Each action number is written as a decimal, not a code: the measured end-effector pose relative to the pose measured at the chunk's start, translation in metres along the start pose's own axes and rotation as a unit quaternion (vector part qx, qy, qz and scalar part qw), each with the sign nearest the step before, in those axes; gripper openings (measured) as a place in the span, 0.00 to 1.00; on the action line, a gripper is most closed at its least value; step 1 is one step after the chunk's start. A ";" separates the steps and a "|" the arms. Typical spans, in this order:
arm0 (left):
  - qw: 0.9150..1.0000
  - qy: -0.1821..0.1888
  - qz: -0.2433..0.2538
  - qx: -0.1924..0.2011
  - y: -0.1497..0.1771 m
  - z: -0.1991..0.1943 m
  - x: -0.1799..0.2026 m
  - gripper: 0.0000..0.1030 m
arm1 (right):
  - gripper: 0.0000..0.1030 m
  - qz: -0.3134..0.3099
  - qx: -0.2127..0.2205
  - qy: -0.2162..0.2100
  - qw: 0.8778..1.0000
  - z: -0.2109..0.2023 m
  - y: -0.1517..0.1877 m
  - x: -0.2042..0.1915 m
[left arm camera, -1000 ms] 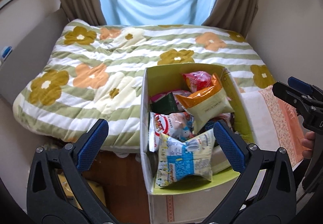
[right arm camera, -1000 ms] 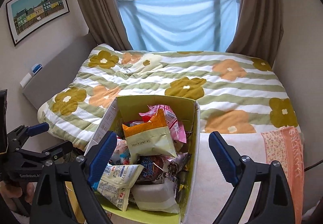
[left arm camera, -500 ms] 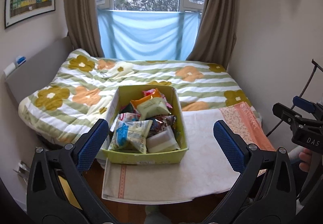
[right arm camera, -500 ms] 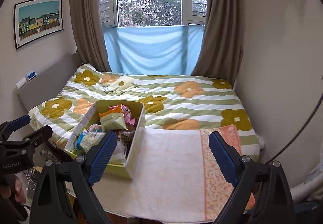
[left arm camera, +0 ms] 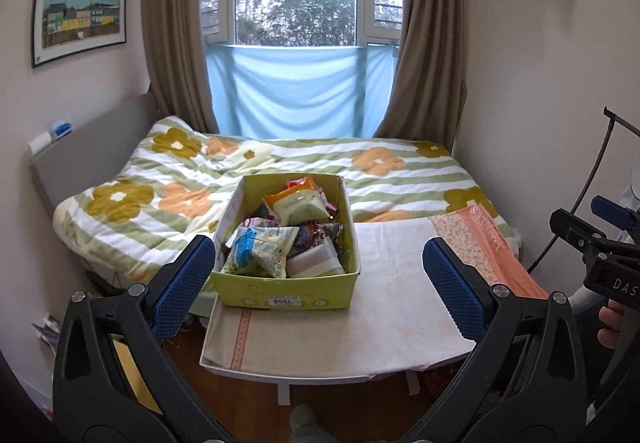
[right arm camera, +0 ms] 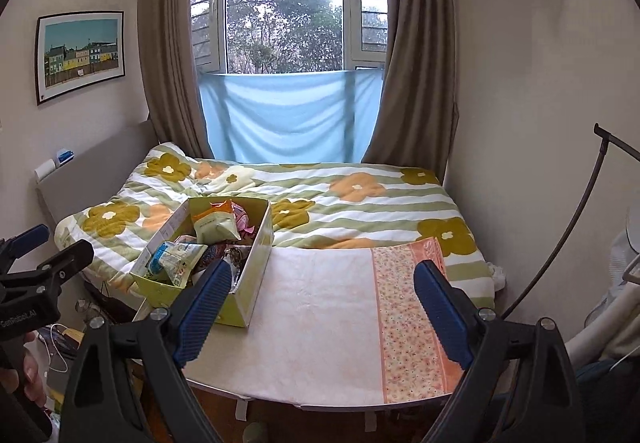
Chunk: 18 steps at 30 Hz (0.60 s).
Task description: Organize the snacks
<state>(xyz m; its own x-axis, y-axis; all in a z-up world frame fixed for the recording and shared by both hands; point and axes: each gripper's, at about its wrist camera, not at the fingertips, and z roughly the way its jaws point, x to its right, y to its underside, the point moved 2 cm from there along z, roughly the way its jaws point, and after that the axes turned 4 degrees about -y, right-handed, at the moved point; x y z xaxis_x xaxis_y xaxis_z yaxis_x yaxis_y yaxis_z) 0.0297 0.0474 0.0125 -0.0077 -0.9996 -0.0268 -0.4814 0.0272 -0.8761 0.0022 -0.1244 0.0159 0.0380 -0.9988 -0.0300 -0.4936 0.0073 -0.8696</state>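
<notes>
Snacks (left arm camera: 280, 239) piled in box (left arm camera: 286, 293) ahead; both my hand-held grippers (left arm camera: 318, 275) (right arm camera: 320, 307) wide open, empty; sorted or not, can't tell.

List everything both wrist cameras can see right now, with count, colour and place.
snack box: one, yellow-green, table's left end
snack packets: several, mixed colours, piled in box
table cloth: one, cream with peach floral end, covering table
duvet: one, green-striped with flowers, on bed
picture: one, framed, left wall
curtains: two, brown, beside window
left hand-held gripper: open, empty
right hand-held gripper: open, empty
</notes>
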 end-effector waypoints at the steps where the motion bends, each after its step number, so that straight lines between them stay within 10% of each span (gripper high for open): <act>1: 1.000 0.000 0.001 0.003 0.000 -0.002 0.000 1.00 | 0.88 0.000 0.001 0.000 1.000 -0.003 0.002 0.000; 18: 1.000 0.005 0.009 0.020 -0.002 -0.015 0.004 1.00 | 0.88 0.011 0.003 0.007 1.000 -0.006 0.008 -0.002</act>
<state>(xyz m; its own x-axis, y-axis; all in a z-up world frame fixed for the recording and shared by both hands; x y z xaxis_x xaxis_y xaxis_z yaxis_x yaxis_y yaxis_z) 0.0173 0.0432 0.0215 -0.0242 -0.9990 -0.0388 -0.4448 0.0456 -0.8945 -0.0073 -0.1225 0.0121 0.0156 -0.9990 -0.0429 -0.4895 0.0298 -0.8715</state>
